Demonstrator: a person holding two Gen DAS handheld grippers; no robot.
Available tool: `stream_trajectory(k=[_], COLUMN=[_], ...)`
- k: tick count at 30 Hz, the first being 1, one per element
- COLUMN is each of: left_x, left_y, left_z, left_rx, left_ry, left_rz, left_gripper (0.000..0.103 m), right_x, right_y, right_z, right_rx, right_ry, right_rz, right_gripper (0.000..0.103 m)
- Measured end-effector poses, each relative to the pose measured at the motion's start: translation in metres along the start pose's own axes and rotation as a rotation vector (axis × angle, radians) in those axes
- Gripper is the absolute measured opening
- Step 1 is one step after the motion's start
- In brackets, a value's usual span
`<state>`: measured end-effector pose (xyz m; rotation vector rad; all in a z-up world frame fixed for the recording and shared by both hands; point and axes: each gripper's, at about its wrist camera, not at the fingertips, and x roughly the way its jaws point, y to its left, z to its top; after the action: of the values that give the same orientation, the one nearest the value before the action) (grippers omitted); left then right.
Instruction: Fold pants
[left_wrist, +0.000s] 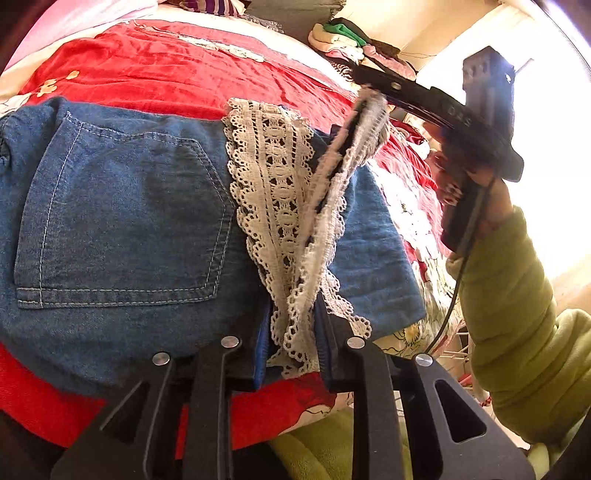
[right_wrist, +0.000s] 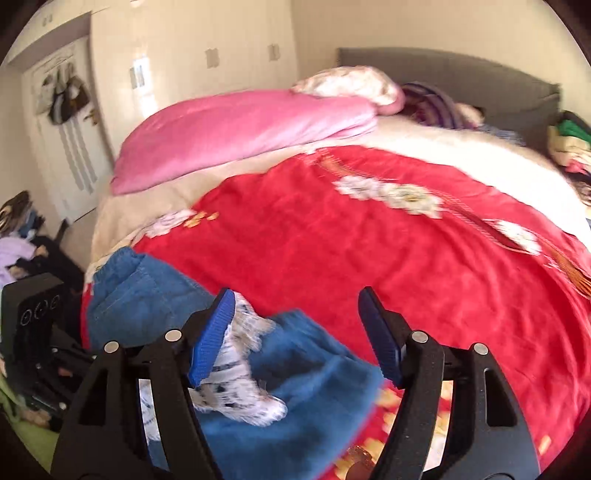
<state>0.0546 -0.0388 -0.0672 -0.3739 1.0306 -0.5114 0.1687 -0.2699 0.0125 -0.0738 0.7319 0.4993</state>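
On the left we see the blue pants (left_wrist: 92, 332) lying flat on the red blanket (left_wrist: 184, 70) on the bed, with the back pocket (left_wrist: 122, 221) facing up. Next to the pocket comes the white lace (left_wrist: 273, 177) at the end of the leg. At the near edge our left gripper (left_wrist: 291, 354) has its jaws almost closed, and they pinch the lace and the blue cloth together. That is a good hold, so we should keep it tight and not let that corner slide. A loose bit of lace climbs up and to the right, toward our right gripper (right_wrist: 295, 310). Its jaws stand wide apart and squeeze nothing. The lace only rests against one blue pad (right_wrist: 214, 332), though that view is blurry, so we cannot tell if it is caught there. We think the job is to fold the leg over neatly. To do it well, we should let the lace drop off the pad first. Then we should grab the real hem, blue cloth and lace at once, not just the thin lace, because it could stretch or slip. We should then lay both corners down evenly.
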Motion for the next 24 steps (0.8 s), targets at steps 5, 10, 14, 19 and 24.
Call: stream_trajectory(k=[5,10,14,19,24], left_x=[0.000,-0.001,-0.002,-0.002,-0.007], left_y=[-0.003,-0.004,-0.004,-0.002,0.002], left_z=[-0.004,-0.004,-0.004,-0.005,-0.007], left_rx=[-0.005,-0.009,-0.006,-0.014,-0.028], left_ry=[0.004,0.008,0.009,0.006,0.000], left_rz=[0.017,0.020,0.021,0.018,0.002], left_gripper=[0.020,0.020,0.020,0.022,0.027], right_x=[-0.016,-0.005,0.020,0.075,0.064], right_y=[-0.008,0.013,0.035,0.039,0.021], right_z=[-0.003,-0.012,-0.021,-0.036,-0.039], right_rx=[0.055,-0.029,-0.108,-0.157,-0.020], right_ry=[-0.082,0.027,0.139,0.334,0.270], right_rz=[0.013,0.037,0.058,-0.114,-0.063], right_gripper=[0.064,0.054,0.038,0.037,0.039])
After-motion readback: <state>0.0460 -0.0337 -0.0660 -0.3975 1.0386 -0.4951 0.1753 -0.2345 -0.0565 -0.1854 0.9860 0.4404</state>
